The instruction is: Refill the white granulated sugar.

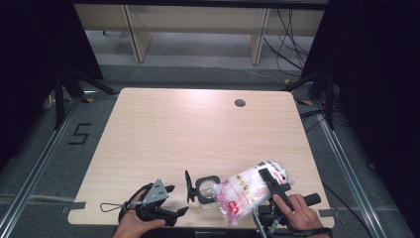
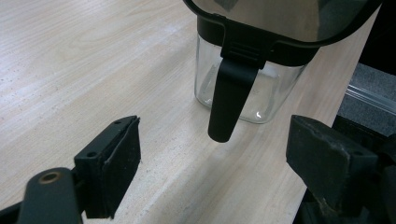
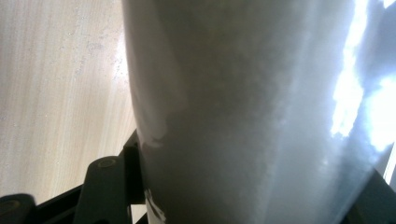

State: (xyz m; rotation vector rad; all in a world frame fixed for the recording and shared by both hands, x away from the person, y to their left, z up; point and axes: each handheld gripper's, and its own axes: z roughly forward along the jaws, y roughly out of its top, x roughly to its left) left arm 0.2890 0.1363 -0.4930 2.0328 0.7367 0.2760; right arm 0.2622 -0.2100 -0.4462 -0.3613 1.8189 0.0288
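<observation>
Both tongs [image 1: 185, 210] [image 1: 272, 181] crowd table [image 1: 198, 129] near edge

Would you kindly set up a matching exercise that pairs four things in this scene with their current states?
Things:
1. clear glass jar with black rim
2. white and pink refill pouch
3. left hand-held gripper
4. black hinged lid

States:
A. jaws open, nothing between them
B. flipped open beside the rim
C. tilted, spout aimed at the jar mouth, clamped in the right hand-held gripper
D. upright on the wooden table

Pairs: 1-D, 2-C, 3-A, 4-B
</observation>
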